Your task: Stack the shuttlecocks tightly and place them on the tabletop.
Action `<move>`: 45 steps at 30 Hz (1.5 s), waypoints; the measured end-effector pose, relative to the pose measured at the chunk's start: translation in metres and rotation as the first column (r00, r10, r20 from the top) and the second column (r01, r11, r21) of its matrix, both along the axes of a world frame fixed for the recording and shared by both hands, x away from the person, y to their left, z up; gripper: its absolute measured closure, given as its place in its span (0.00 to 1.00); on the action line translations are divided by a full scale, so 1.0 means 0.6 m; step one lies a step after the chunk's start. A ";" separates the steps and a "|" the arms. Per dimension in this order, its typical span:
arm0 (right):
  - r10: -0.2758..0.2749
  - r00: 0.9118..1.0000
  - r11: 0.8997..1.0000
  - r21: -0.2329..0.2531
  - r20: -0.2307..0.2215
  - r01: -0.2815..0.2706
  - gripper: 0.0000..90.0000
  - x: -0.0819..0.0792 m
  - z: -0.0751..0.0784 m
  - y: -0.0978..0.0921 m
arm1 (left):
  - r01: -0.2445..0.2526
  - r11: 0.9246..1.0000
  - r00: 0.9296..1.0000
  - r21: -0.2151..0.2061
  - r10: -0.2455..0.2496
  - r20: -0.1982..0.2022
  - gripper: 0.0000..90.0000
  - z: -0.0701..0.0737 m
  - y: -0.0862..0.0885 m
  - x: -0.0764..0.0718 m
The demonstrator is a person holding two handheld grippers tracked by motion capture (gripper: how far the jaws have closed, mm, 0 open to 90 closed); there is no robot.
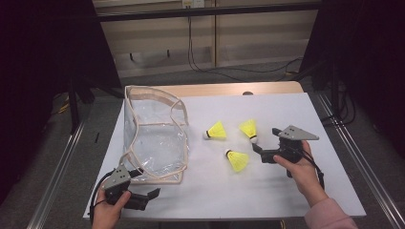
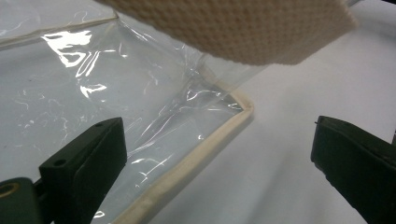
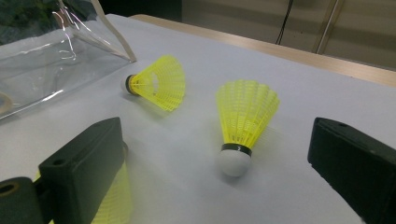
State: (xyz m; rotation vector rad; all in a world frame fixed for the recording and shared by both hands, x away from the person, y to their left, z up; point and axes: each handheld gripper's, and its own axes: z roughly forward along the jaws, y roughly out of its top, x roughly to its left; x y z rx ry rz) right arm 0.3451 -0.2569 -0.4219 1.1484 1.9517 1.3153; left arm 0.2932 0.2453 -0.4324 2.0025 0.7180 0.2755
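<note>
A clear plastic bag (image 1: 155,138) with beige trim stands open at the left of the white table cover (image 1: 286,105). Three yellow shuttlecocks lie to its right: one (image 1: 217,130) near the bag, one (image 1: 249,129) further right, one (image 1: 237,160) closer to me. My right gripper (image 1: 265,139) is open beside the rightmost shuttlecock (image 3: 243,121), which lies between its jaws without touching them. The nearest shuttlecock (image 3: 114,196) is half hidden behind its left jaw. My left gripper (image 1: 149,182) is open at the bag's near corner (image 2: 196,158), with the trim between its jaws.
A beige bag strap (image 2: 243,28) hangs across the top of the left gripper view. The wooden table edge (image 1: 224,88) shows beyond the cover. Metal rails (image 1: 62,162) run along both sides, and cables (image 1: 200,62) lie on the floor behind.
</note>
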 end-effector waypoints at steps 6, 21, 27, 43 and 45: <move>-0.011 1.000 1.000 -0.004 -0.014 0.010 0.04 0.017 0.002 0.006 | -0.001 1.000 1.000 0.001 0.001 0.000 0.04 0.000 0.000 0.000; -0.049 0.998 0.999 -0.024 -0.045 0.048 0.04 0.050 0.012 0.004 | -0.005 1.000 1.000 0.001 0.005 0.001 0.04 0.000 -0.001 0.000; -0.045 0.998 0.999 -0.031 -0.052 0.043 0.04 0.063 0.015 0.011 | -0.001 1.000 1.000 0.000 0.001 -0.001 0.04 0.000 0.000 -0.001; -0.067 0.994 0.995 -0.081 -0.092 0.059 0.06 0.097 0.017 0.025 | -0.005 1.000 1.000 -0.006 0.005 -0.003 0.04 0.000 0.000 0.000; -0.070 0.993 0.995 -0.080 -0.097 0.063 0.06 0.100 0.018 0.024 | 0.000 1.000 1.000 -0.005 0.000 -0.015 0.04 0.000 0.000 -0.001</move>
